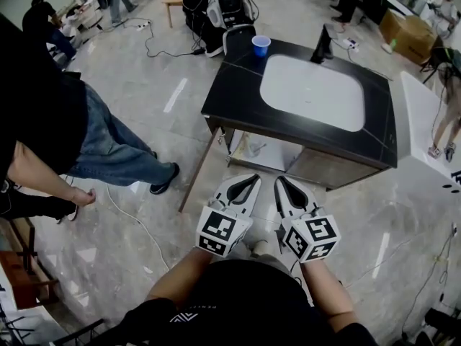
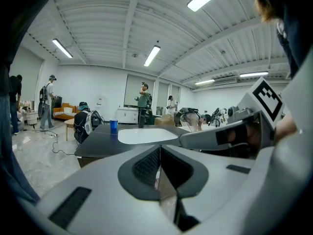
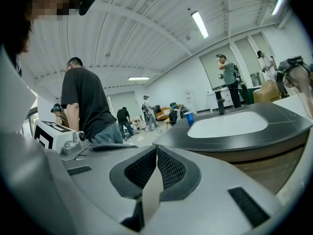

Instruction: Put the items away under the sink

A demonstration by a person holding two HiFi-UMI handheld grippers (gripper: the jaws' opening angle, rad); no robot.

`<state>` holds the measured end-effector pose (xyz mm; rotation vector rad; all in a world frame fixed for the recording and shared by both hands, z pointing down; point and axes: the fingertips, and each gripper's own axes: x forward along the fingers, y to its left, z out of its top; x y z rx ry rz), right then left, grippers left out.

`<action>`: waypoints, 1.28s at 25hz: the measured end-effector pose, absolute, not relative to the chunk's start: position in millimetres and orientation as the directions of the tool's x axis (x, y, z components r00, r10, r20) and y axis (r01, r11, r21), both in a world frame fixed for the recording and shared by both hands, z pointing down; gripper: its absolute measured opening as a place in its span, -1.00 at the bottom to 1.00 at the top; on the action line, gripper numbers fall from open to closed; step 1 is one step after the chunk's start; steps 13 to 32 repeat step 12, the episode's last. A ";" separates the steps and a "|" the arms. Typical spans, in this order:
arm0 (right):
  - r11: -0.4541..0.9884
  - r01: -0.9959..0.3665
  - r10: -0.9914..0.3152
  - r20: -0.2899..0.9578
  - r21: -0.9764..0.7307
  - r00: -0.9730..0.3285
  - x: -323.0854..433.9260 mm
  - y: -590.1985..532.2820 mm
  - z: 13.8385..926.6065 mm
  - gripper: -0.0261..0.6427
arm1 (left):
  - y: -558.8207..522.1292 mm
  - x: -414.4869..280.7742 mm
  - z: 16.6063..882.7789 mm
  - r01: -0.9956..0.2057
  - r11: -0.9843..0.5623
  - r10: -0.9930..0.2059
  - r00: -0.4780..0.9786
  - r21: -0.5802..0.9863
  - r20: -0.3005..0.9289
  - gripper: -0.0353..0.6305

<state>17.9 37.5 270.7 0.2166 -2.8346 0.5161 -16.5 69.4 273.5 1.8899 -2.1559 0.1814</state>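
Observation:
The sink cabinet has a black counter (image 1: 234, 85) with a white basin (image 1: 312, 92), and a blue cup (image 1: 261, 45) stands at its back left corner. Its left door (image 1: 200, 173) hangs open, showing the shelf under the sink (image 1: 277, 153) with a pale item (image 1: 253, 148) on it. My left gripper (image 1: 253, 179) and right gripper (image 1: 279, 181) hang side by side just in front of that opening. Both are shut, with nothing between their jaws. The left gripper view shows its jaws (image 2: 159, 148) closed below the blue cup (image 2: 113, 126). In the right gripper view its jaws (image 3: 156, 150) meet at the tip.
A person in jeans (image 1: 108, 146) stands close at the left, and a cable (image 1: 137, 222) runs over the floor there. Black bags (image 1: 216, 9) sit behind the cabinet. A white counter (image 1: 425, 121) stands at the right. Other people stand further back.

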 end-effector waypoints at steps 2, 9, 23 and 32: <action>0.927 -0.187 -0.098 0.271 -0.325 -0.958 18.1 39.3 270.4 -0.81 | 72.0 -17.3 276.4 -0.985 0.147 -0.949 -0.116 0.086 0.294 -0.86; 0.928 -0.182 -0.095 0.267 -0.324 -0.959 15.1 40.5 267.6 -0.81 | 73.4 -17.1 275.4 -0.988 0.133 -0.949 -0.106 0.075 0.296 -0.86; 0.929 -0.178 -0.091 0.267 -0.324 -0.959 13.9 45.9 269.9 -0.81 | 77.0 -17.6 276.5 -0.988 0.134 -0.949 -0.105 0.079 0.297 -0.86; 0.929 -0.178 -0.091 0.267 -0.324 -0.959 13.9 45.9 269.9 -0.81 | 77.0 -17.6 276.5 -0.988 0.134 -0.949 -0.105 0.079 0.297 -0.86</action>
